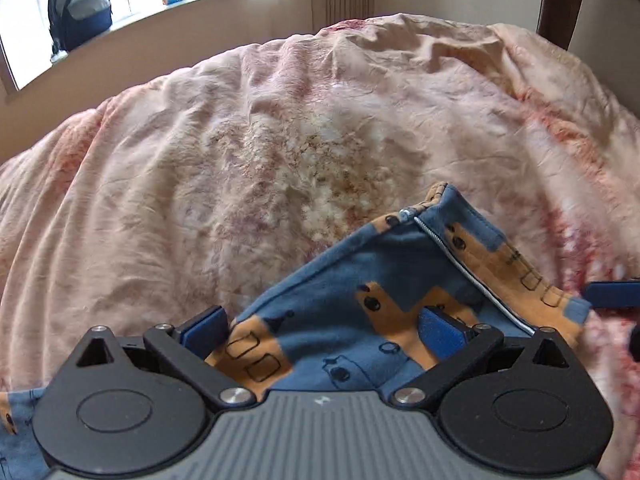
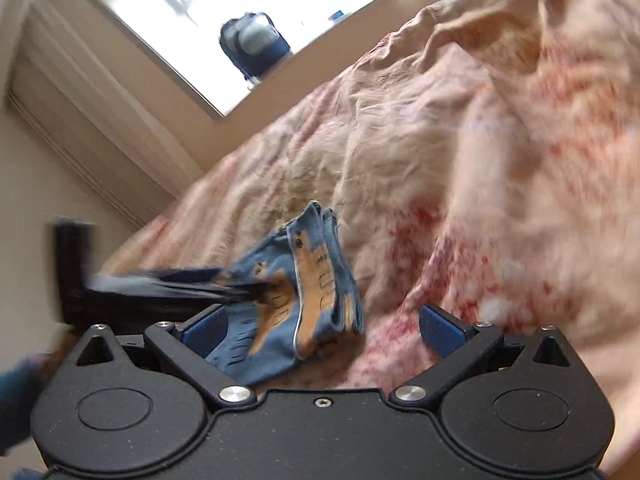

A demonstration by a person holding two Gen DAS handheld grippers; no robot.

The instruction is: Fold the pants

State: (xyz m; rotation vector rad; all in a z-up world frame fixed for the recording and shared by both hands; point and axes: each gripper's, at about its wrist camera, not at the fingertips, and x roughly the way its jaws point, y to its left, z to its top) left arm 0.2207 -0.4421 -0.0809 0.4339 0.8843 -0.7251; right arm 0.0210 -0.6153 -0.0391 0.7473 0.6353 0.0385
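Left wrist view: both the left gripper [image 1: 324,328] and right gripper [image 2: 324,328] spread wide, holding nothing, over blue-and-orange patterned pants [image 1: 360,296] bunched on a pink bedspread [image 1: 240,140], folding seemingly unfinished

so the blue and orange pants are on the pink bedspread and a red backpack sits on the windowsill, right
Not quite: the backpack on the windowsill is dark blue and grey, not red, as the left wrist view shows. The blue and orange pants do lie on the pink bedspread.

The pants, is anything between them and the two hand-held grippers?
Nothing visible. The pants already lie between the open fingers of the left hand-held gripper, and their bunched edge reaches between the fingers of the open right hand-held gripper.
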